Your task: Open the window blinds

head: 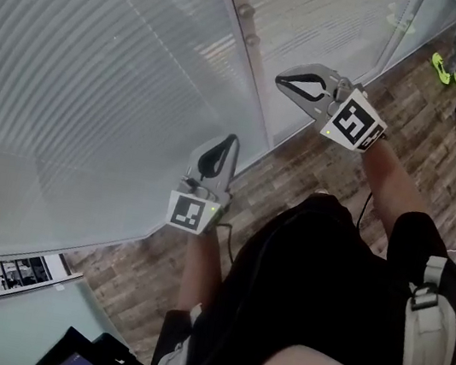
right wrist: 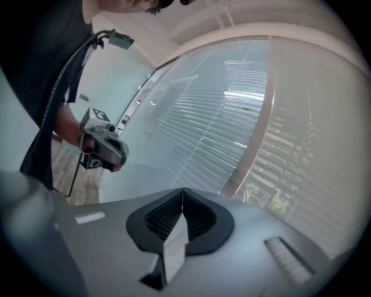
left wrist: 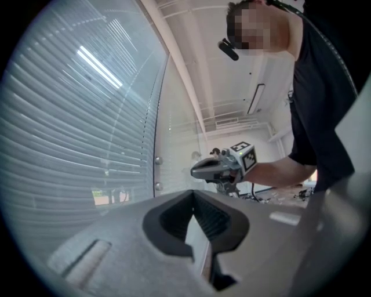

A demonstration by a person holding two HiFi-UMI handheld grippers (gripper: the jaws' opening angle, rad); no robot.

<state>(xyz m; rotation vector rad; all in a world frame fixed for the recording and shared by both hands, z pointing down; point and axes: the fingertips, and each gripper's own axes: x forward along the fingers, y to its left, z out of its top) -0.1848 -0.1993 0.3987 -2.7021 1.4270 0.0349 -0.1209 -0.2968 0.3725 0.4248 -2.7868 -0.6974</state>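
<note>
Both the left gripper and the right gripper have their jaws pressed together on nothing, pointing at the closed window blinds, whose slats blur behind hazy glass and run off the head view's top and left

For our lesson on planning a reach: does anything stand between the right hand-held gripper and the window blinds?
Apparently a glass pane: light reflections lie across the window blinds, so the slats seem to sit behind glass. Nothing else visible stands between them and the right hand-held gripper, which is shut and empty.
</note>
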